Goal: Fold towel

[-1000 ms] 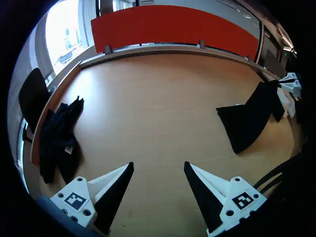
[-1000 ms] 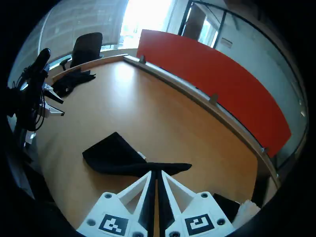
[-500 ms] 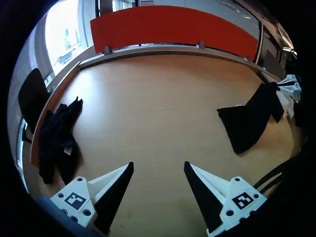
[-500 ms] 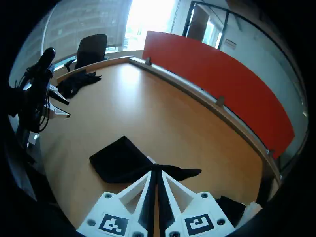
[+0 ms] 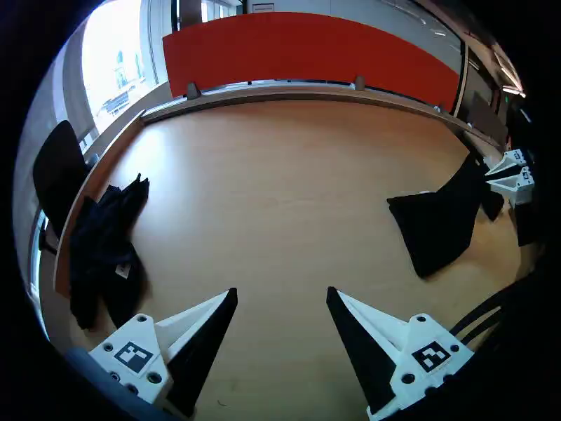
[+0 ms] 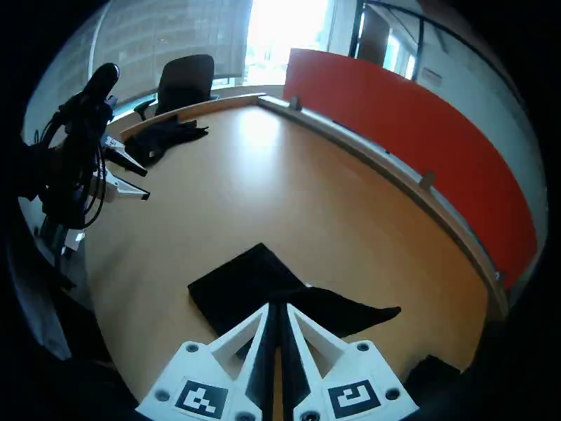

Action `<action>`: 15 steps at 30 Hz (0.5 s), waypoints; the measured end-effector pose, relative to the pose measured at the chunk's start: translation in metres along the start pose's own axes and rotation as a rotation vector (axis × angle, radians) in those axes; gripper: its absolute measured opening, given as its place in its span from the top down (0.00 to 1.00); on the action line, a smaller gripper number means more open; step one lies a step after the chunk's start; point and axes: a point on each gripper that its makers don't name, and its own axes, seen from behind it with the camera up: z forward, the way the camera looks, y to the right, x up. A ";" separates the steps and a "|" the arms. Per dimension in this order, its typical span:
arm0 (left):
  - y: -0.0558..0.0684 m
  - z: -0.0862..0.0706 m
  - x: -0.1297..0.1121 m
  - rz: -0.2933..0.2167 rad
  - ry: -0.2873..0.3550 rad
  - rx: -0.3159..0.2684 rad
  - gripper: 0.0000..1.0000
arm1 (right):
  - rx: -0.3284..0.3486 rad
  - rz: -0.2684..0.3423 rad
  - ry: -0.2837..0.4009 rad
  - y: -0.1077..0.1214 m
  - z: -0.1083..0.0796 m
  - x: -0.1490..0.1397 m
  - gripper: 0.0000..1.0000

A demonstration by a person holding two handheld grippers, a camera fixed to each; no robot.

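Observation:
A black towel [image 5: 435, 224] lies half folded on the wooden table [image 5: 280, 175], off to the right in the left gripper view. Its far corner is lifted, and my right gripper [image 5: 489, 179] is shut on that corner. In the right gripper view the towel [image 6: 238, 288] spreads just ahead of my right gripper [image 6: 279, 306], whose fingers are closed on the cloth. My left gripper [image 5: 281, 291] hovers open over bare wood with nothing between its fingers. It also appears at the left as the left gripper [image 6: 146, 186], held by a hand.
A heap of dark clothes [image 5: 105, 245] lies at the table's left edge; it shows far off as the dark heap [image 6: 168, 133]. A red partition [image 5: 308, 52] runs along the table's far edge. A black office chair [image 6: 186, 81] stands beyond the table.
My right gripper has come lower and nearer with the towel's corner still in it, and the lifted flap has sunk toward the table. The left gripper has stayed in place, open.

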 end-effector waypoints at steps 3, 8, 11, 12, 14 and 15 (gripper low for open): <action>-0.002 -0.001 0.000 -0.001 0.000 0.001 0.06 | 0.022 -0.001 -0.007 -0.011 0.006 -0.001 0.95; -0.004 -0.002 -0.001 -0.001 0.000 0.002 0.06 | 0.060 -0.009 -0.023 -0.028 0.018 -0.005 0.95; -0.004 -0.003 -0.002 -0.002 0.000 0.002 0.06 | 0.082 -0.014 -0.036 -0.037 0.026 -0.008 0.95; -0.005 -0.003 -0.002 -0.002 0.001 0.002 0.06 | 0.088 -0.016 -0.040 -0.040 0.028 -0.009 0.95; -0.005 -0.004 -0.002 -0.003 0.002 0.003 0.06 | 0.102 -0.018 -0.048 -0.046 0.033 -0.011 0.95; -0.006 -0.004 -0.002 -0.004 0.002 0.003 0.06 | 0.109 -0.020 -0.052 -0.048 0.035 -0.012 0.95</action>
